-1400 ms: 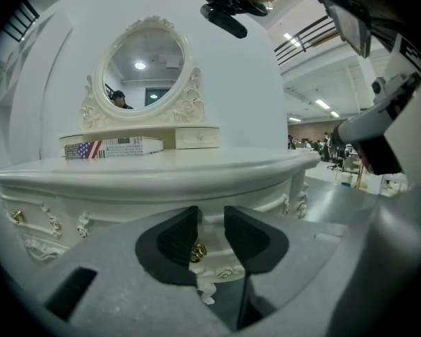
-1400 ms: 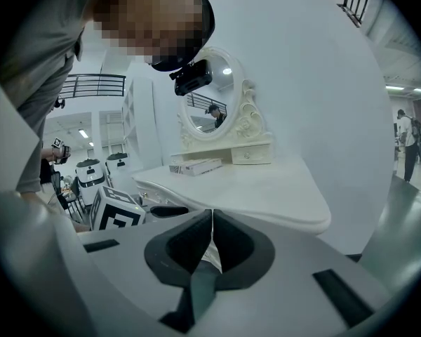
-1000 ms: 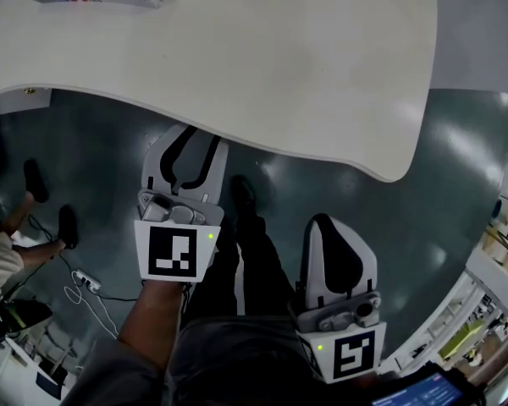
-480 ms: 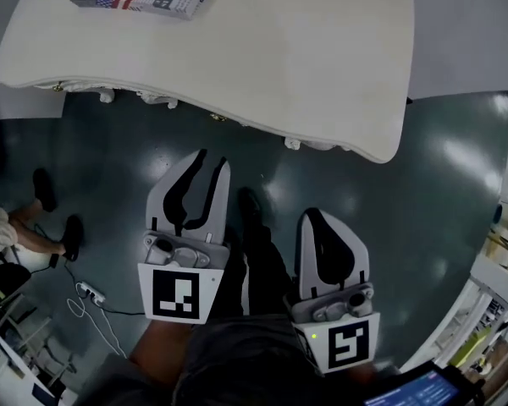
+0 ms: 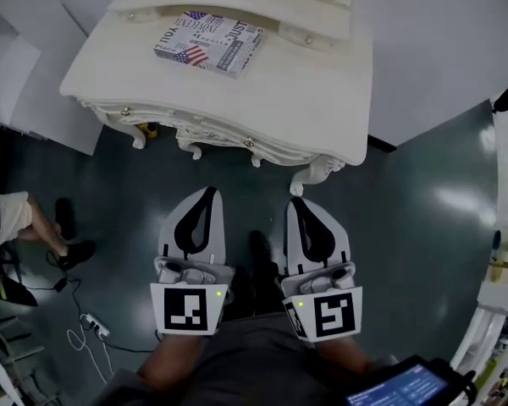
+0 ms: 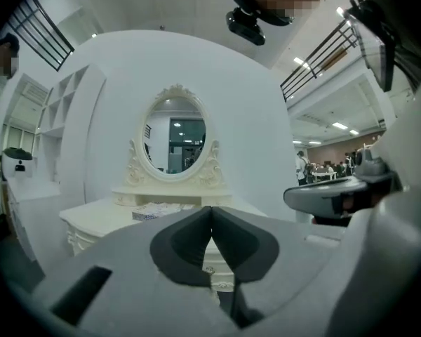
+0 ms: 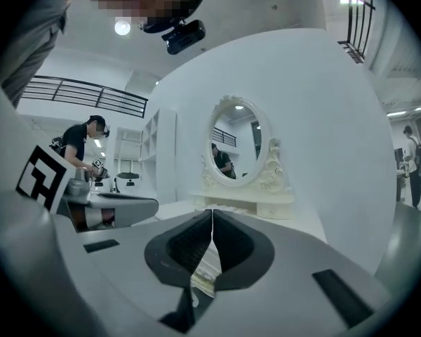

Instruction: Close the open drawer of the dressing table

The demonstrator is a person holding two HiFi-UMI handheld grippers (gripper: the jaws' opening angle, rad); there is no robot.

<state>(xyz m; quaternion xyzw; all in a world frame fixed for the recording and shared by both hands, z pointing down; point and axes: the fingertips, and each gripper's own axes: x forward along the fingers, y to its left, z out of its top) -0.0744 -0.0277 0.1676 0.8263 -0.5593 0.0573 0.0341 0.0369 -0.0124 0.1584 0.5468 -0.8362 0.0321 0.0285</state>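
Holding the left hand-held gripper out before the desk, well short of its near edge and above the dark floor, nose aimed at the carved front. Just been closing its jaws: now pad pressed to pad, nothing caught between. Carrying the right hand-held gripper just beside it, parallel, same aim at the desk, likewise narrowed right down, tips touching, empty. Gripping each from behind, marker cubes uppermost, bare forearm tucked in close to the body, back from the desk. Levelled too, going by both gripper views: looking straight across the desk top at the oval mirror in its scrolled frame at the back of the desk. Spotting the drawer fronts in a row under the desk top's near edge, small knobs showing, seemingly flush with the front as far as the steep head view tells. Seeing a flag-printed booklet lying flat on the desk top, toward the back, on the left hand-held gripper's side. Catching a person's leg and shoe on the floor off that same end of the desk, and a white cable trailing farther from the desk.
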